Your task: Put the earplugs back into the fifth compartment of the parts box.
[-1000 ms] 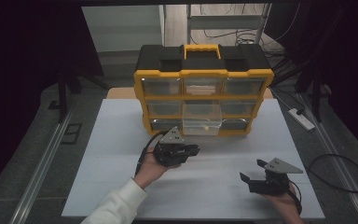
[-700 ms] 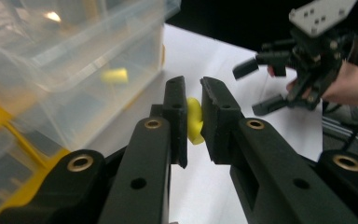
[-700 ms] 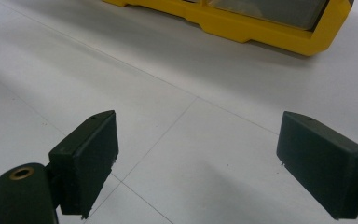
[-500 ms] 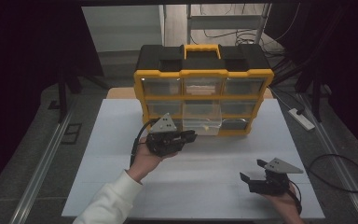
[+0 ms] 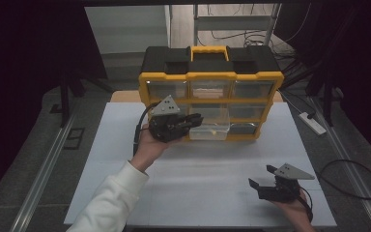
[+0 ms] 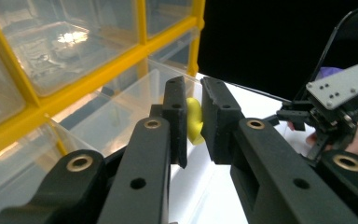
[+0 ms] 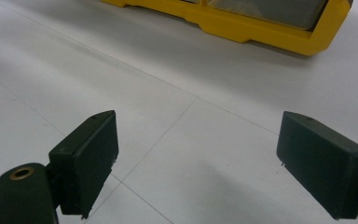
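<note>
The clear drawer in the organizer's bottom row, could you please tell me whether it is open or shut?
Open: the clear drawer juts forward from the yellow organizer, and the left hand-held gripper holds a yellow piece above it.

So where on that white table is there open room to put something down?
The widest bare stretch of the white table lies between the left gripper and the right gripper. The strip left of the yellow organizer is free too. It is crowded at the pulled-out drawer, where the left gripper holds a yellow piece.

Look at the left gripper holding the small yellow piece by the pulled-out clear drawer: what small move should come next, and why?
Probably open the left gripper to drop the yellow piece into the open drawer: its fingers pinch the piece right at the drawer, which is already pulled out.
</note>
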The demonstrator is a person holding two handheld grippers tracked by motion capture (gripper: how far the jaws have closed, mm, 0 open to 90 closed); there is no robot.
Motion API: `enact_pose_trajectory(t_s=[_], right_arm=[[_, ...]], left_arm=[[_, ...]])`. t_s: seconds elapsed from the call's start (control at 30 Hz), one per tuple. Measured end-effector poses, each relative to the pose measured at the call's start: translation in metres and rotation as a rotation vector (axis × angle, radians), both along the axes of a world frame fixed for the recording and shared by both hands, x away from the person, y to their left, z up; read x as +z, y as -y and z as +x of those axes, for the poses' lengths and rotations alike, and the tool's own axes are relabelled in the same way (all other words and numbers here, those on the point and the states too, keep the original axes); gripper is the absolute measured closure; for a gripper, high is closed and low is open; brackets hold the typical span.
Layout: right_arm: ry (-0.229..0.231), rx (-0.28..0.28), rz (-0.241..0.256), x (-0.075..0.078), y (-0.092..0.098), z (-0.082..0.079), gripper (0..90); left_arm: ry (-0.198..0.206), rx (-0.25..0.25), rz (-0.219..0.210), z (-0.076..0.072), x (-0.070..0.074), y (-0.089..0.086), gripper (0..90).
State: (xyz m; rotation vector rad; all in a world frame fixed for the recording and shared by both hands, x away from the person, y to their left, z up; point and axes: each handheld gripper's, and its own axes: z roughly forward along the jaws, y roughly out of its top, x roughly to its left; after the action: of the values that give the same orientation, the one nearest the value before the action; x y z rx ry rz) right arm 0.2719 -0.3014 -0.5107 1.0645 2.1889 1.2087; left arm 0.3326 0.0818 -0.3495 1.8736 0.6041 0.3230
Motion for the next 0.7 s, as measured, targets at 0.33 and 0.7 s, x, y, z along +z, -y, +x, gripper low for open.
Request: enact_pose_trajectory(t_s=[0.33, 0.7], right_arm=[[-0.002, 0.000, 0.001, 0.000, 0.000, 0.000, 13.3], [-0.003, 0.001, 0.000, 0.000, 0.000, 0.000, 13.3]], left_arm=[[-0.026, 0.020, 0.027, 0.019, -0.002, 0.009, 79.7], [-0.048, 0.041, 0.042, 0.036, -0.008, 0.020, 78.8]])
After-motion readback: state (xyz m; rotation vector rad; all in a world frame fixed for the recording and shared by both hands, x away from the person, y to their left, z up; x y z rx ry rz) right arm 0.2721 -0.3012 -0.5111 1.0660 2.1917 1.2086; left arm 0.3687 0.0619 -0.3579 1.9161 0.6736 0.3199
